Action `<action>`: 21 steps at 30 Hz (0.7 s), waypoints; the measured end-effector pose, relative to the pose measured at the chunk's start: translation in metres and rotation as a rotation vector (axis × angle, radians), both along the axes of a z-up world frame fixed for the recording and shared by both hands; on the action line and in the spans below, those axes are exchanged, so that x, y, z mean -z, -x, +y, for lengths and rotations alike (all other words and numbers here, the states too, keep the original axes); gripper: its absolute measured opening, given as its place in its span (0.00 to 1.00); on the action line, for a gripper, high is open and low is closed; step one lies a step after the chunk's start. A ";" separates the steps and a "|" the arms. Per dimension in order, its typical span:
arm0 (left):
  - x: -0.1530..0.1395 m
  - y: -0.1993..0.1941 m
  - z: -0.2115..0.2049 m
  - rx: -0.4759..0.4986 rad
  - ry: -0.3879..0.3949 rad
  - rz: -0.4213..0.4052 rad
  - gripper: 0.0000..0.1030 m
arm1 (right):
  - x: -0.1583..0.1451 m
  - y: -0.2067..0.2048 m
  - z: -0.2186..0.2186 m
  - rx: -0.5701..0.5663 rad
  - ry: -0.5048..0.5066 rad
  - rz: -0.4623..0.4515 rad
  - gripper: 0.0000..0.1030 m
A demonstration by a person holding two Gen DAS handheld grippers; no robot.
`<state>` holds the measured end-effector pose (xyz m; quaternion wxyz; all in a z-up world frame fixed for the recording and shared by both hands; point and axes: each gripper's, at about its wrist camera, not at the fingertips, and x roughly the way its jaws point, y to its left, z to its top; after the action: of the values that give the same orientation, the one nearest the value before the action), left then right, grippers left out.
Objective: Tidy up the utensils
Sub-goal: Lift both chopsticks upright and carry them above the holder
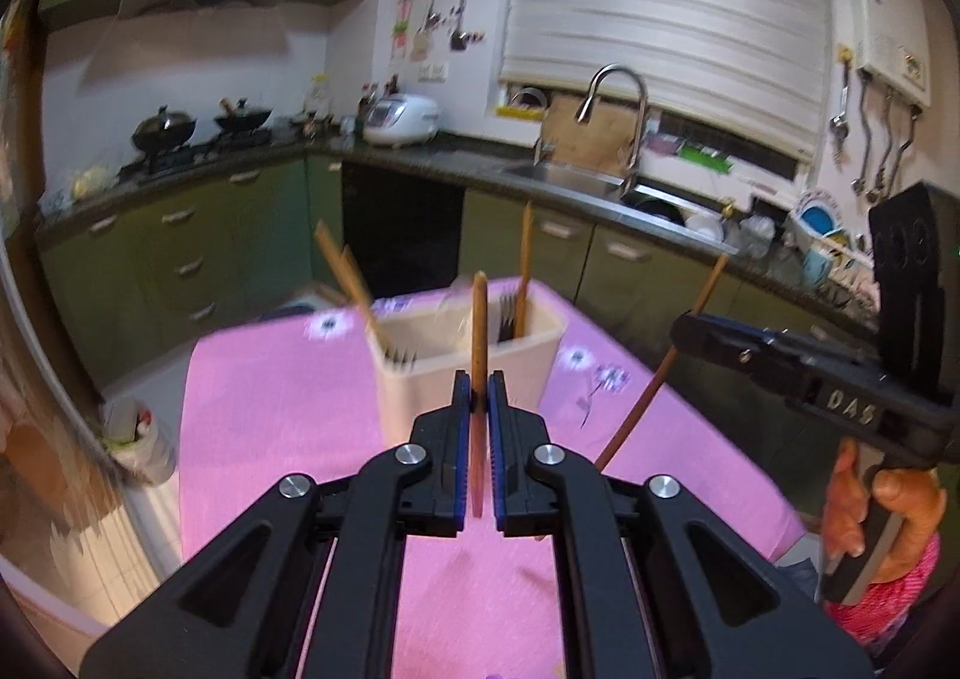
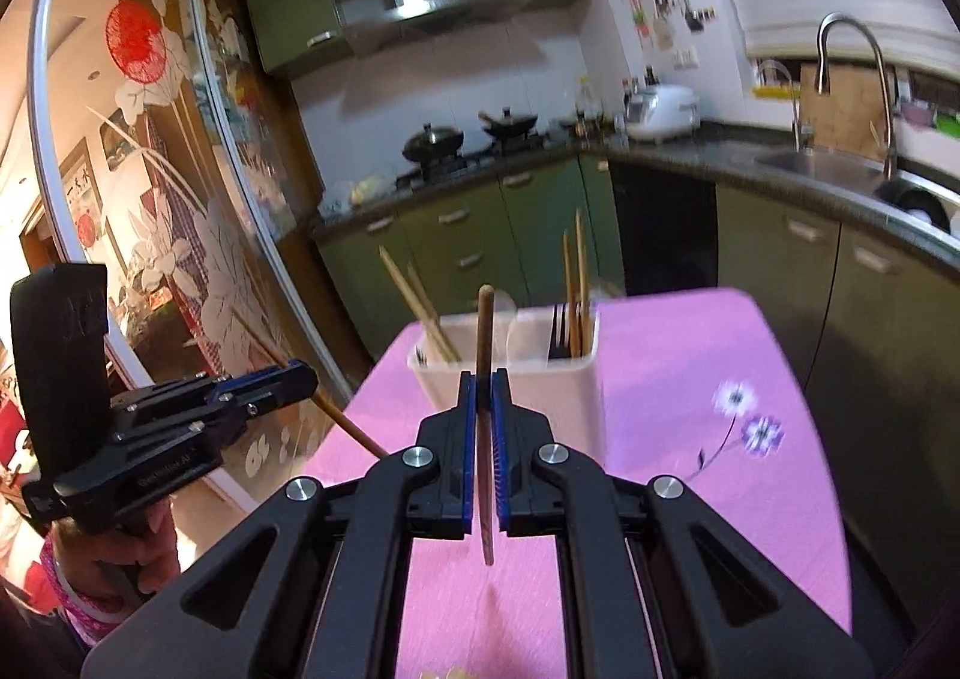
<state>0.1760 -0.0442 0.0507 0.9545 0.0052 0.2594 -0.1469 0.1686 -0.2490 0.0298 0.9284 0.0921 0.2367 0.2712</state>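
My left gripper (image 1: 478, 388) is shut on a wooden chopstick (image 1: 478, 331) that stands upright between its blue pads, above the pink tablecloth (image 1: 270, 409). My right gripper (image 2: 483, 386) is shut on a darker wooden chopstick (image 2: 483, 343), also upright. Each gripper shows in the other's view: the right gripper (image 1: 690, 322) with its slanting chopstick (image 1: 648, 385), and the left gripper (image 2: 303, 373) with its slanting chopstick (image 2: 354, 430). Ahead of both stands a cream utensil holder (image 1: 474, 373) (image 2: 558, 379) with several chopsticks leaning in its left compartment and chopsticks with dark fork tines in its right.
The table sits in a kitchen with green cabinets (image 1: 198, 235). A counter with a sink and faucet (image 1: 618, 121), a rice cooker (image 1: 402, 118) and woks (image 2: 435, 142) runs behind. A person's hand (image 1: 882, 505) holds the right gripper's handle. A glass sliding door (image 2: 180, 199) stands left.
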 end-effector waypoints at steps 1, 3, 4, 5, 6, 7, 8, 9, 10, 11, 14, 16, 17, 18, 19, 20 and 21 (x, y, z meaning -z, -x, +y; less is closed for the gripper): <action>-0.007 -0.002 -0.001 0.007 0.001 -0.011 0.06 | -0.008 0.001 -0.002 0.006 -0.001 -0.016 0.06; -0.028 -0.006 -0.007 0.026 0.004 -0.042 0.06 | -0.019 0.001 -0.005 0.016 -0.001 -0.040 0.06; -0.037 -0.008 -0.009 0.034 0.003 -0.054 0.06 | -0.028 0.003 -0.008 0.023 0.000 -0.060 0.06; -0.046 -0.010 -0.012 0.040 0.001 -0.067 0.06 | -0.035 0.003 -0.010 0.026 0.000 -0.072 0.06; -0.054 -0.011 -0.015 0.044 0.000 -0.082 0.06 | -0.040 0.004 -0.012 0.029 0.000 -0.082 0.06; -0.063 -0.013 -0.017 0.045 -0.002 -0.098 0.06 | -0.048 0.004 -0.015 0.036 0.003 -0.099 0.06; -0.073 -0.015 -0.020 0.044 -0.007 -0.119 0.06 | -0.054 0.005 -0.017 0.041 0.005 -0.111 0.06; -0.083 -0.017 -0.022 0.035 -0.014 -0.145 0.06 | -0.061 0.005 -0.018 0.047 0.009 -0.124 0.06; -0.090 -0.020 -0.023 0.029 -0.018 -0.161 0.06 | -0.066 0.003 -0.020 0.050 0.012 -0.133 0.06; -0.097 -0.023 -0.025 0.022 -0.021 -0.174 0.06 | -0.072 0.001 -0.021 0.055 0.014 -0.143 0.06; -0.110 -0.035 -0.029 0.001 -0.027 -0.198 0.06 | -0.087 -0.005 -0.024 0.068 0.019 -0.168 0.06; -0.113 -0.047 -0.033 -0.016 -0.039 -0.201 0.06 | -0.097 -0.011 -0.025 0.075 0.014 -0.183 0.06; -0.112 -0.053 -0.034 -0.024 -0.044 -0.197 0.06 | -0.102 -0.013 -0.026 0.077 0.010 -0.191 0.06; -0.110 -0.058 -0.033 -0.030 -0.047 -0.191 0.06 | -0.105 -0.016 -0.026 0.078 0.007 -0.197 0.06; -0.106 -0.066 -0.034 -0.039 -0.049 -0.182 0.06 | -0.111 -0.018 -0.027 0.081 0.002 -0.208 0.06; -0.100 -0.072 -0.033 -0.046 -0.051 -0.173 0.06 | -0.114 -0.019 -0.027 0.081 -0.001 -0.214 0.06; -0.094 -0.080 -0.034 -0.057 -0.059 -0.162 0.06 | -0.118 -0.020 -0.027 0.081 -0.002 -0.219 0.06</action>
<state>0.2558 -0.0780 0.1442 0.9756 0.0379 0.1857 -0.1109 0.1889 -0.2757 0.1478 0.9588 0.0726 0.1296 0.2420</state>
